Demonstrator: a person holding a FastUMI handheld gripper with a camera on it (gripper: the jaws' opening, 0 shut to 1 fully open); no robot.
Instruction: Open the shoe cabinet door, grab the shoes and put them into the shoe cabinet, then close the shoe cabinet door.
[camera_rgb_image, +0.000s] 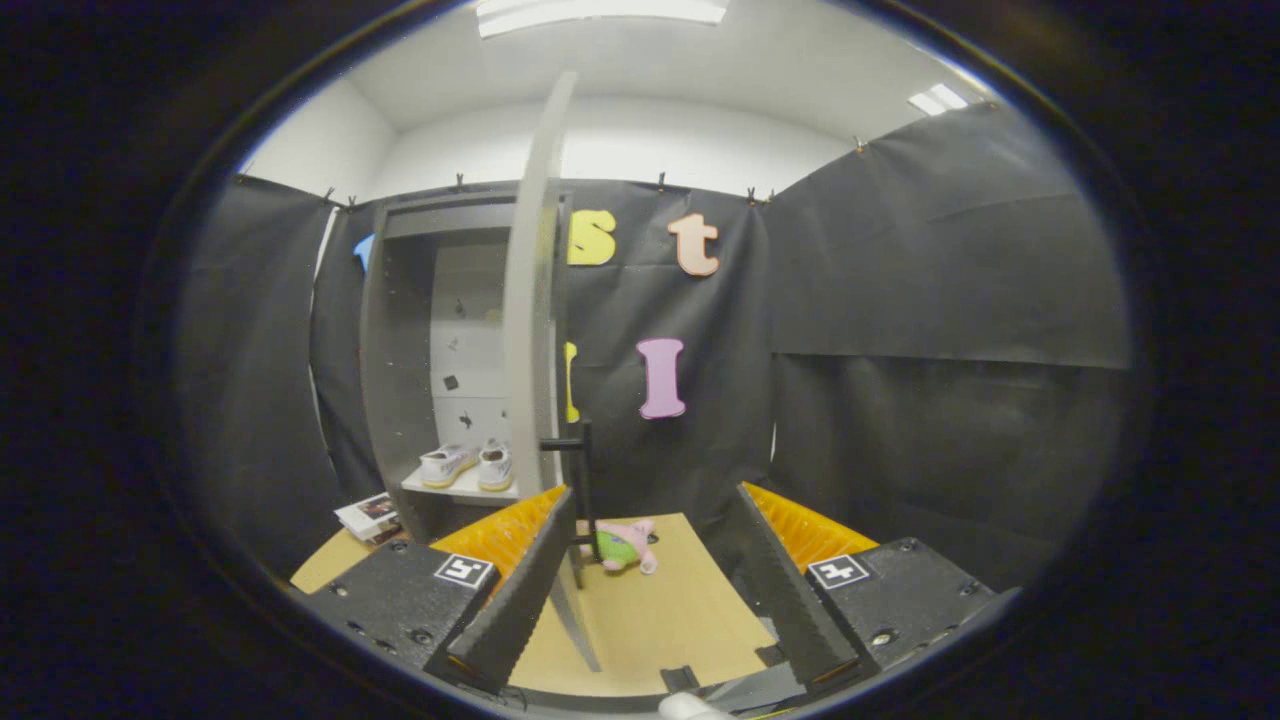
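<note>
The grey shoe cabinet (398, 380) stands ahead and to the left with its door (535, 300) swung wide, edge-on to me. A pair of white shoes (470, 466) rests side by side on the white shelf (455, 490) inside. The door's black bar handle (585, 470) sticks out on its right face, just beside my left fingertip. My gripper (652, 495) is open; the door's lower edge runs down between the fingers, close to the left one, and neither finger presses on it.
A pink and green plush toy (622, 545) lies on the brown cardboard mat (660, 610) just beyond the fingers. A stack of booklets (368, 516) sits on the floor left of the cabinet. Black cloth walls close in on the right and behind.
</note>
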